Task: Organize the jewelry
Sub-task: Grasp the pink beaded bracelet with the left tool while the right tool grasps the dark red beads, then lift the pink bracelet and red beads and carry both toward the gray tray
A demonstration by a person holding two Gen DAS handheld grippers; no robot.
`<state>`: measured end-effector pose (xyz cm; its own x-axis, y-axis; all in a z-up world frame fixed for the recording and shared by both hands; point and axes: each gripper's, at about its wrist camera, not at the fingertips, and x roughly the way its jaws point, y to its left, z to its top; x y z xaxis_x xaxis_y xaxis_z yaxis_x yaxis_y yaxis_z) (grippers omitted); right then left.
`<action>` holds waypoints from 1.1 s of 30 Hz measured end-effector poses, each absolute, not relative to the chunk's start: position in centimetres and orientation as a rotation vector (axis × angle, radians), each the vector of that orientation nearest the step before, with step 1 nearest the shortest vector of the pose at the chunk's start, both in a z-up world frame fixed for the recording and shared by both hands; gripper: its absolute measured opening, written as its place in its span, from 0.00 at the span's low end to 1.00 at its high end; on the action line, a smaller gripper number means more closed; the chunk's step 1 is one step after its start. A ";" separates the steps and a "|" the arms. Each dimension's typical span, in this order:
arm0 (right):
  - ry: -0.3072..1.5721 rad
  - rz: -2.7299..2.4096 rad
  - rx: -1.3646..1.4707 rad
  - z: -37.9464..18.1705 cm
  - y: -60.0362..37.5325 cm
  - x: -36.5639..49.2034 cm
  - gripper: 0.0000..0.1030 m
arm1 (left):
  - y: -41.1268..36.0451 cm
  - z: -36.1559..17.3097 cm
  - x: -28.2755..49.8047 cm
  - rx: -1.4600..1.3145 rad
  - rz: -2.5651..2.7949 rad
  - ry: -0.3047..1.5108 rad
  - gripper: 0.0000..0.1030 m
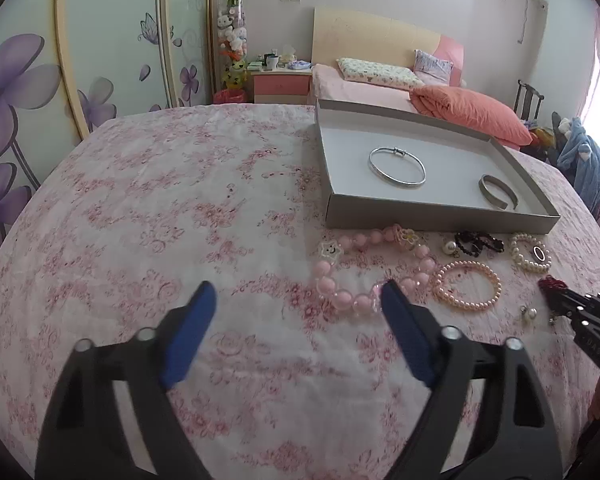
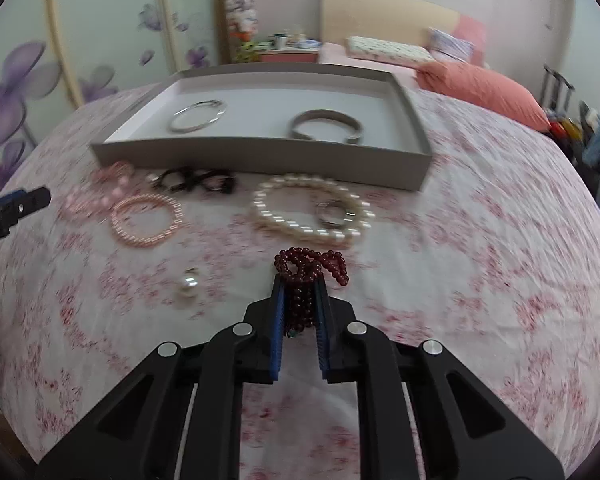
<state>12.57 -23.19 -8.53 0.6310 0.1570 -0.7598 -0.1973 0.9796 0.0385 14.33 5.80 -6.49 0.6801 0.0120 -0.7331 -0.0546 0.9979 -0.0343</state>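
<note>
My right gripper (image 2: 299, 282) is shut on a dark red bead bracelet (image 2: 310, 266), held just above the floral cloth; it also shows at the right edge of the left wrist view (image 1: 556, 292). My left gripper (image 1: 298, 294) is open and empty, with a large pink bead necklace (image 1: 340, 296) by its right finger. A grey shallow box (image 1: 440, 210) holds a thin silver bangle (image 1: 396, 166) and a wide silver cuff (image 1: 498, 192). On the cloth lie a small pink pearl bracelet (image 2: 146, 220), a white pearl bracelet (image 2: 312, 210) around a ring (image 2: 332, 212), black beads (image 2: 198, 180) and a pearl earring (image 2: 188, 282).
The table is covered by a pink floral cloth (image 1: 180, 200). Behind it stand a bed with an orange quilt (image 1: 472, 112), a nightstand (image 1: 280, 82) and a wardrobe with purple flowers (image 1: 16, 92). The box stands at the table's far side.
</note>
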 end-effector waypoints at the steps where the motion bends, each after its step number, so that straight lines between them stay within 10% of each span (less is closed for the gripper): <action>1: 0.866 0.194 -0.034 -8.5 -23.6 12.6 0.14 | 5.7 -6.6 14.7 -0.052 0.040 0.827 0.73; 9: 0.867 0.183 -0.038 -8.5 -23.7 12.4 0.14 | 3.9 -8.2 17.2 0.014 0.040 0.899 0.55; 16: 0.868 0.185 -0.033 -8.5 -23.7 12.5 0.14 | 3.0 -8.7 17.6 0.041 0.040 0.909 0.17; 24: 0.868 0.187 -0.029 -8.5 -23.6 12.5 0.14 | 4.7 -8.5 14.9 0.013 0.012 0.925 0.17; 28: 0.868 0.188 -0.026 -8.5 -23.6 12.5 0.14 | 5.1 -7.9 14.9 -0.045 0.007 0.909 0.39; 33: 0.869 0.188 -0.026 -8.5 -23.5 12.5 0.14 | 4.4 -8.2 15.4 -0.019 0.026 0.915 0.41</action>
<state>12.48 -23.49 -8.50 0.6305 0.1534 -0.7609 -0.1743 0.9832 0.0539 15.35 4.42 -8.19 0.6093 0.0149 -0.7928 -0.0308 0.9995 -0.0049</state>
